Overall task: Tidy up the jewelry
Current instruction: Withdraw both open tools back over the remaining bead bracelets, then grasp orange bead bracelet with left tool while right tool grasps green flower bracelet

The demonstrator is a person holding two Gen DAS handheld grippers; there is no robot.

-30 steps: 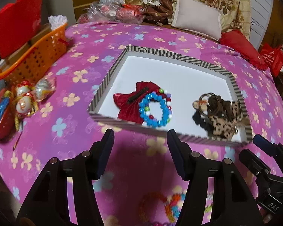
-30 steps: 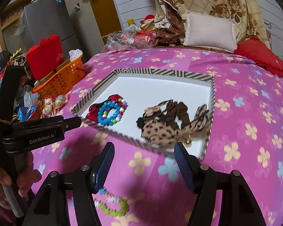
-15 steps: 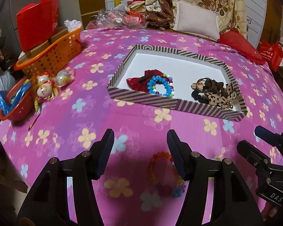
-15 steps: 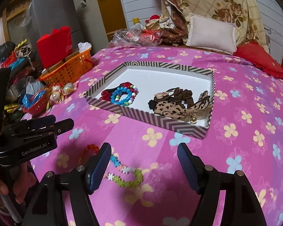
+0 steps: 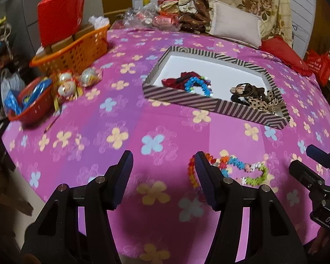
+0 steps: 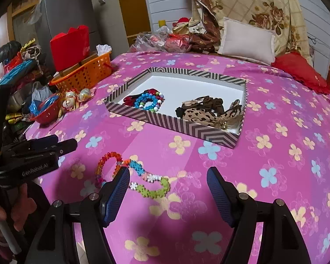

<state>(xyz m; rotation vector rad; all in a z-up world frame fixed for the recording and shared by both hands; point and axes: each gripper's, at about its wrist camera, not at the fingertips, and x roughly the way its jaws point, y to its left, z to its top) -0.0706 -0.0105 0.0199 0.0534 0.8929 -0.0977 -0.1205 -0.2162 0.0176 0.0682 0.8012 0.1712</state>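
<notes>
Pink tablecloth (image 6: 275,114): flower bracelet (image 6: 149,180) lies left-right; both claws (image 5: 164,171) (image 6: 168,189) spread, empty.

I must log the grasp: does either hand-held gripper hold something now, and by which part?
Nothing is held. The left hand-held gripper and right hand-held gripper are both open above the cloth.

Cluttered bedroom, seen over my pink flowered bedspread (image 6: 264,114).

Behind the bedspread I see a white panelled wall (image 6: 165,4), with a cream pillow (image 6: 247,41) and a floral quilt (image 6: 253,6) piled against it. Left of the bedspread stands a grey cabinet (image 6: 63,15); a wooden door (image 6: 129,15) sits between cabinet and wall. Lighting is dim, warm.
</notes>
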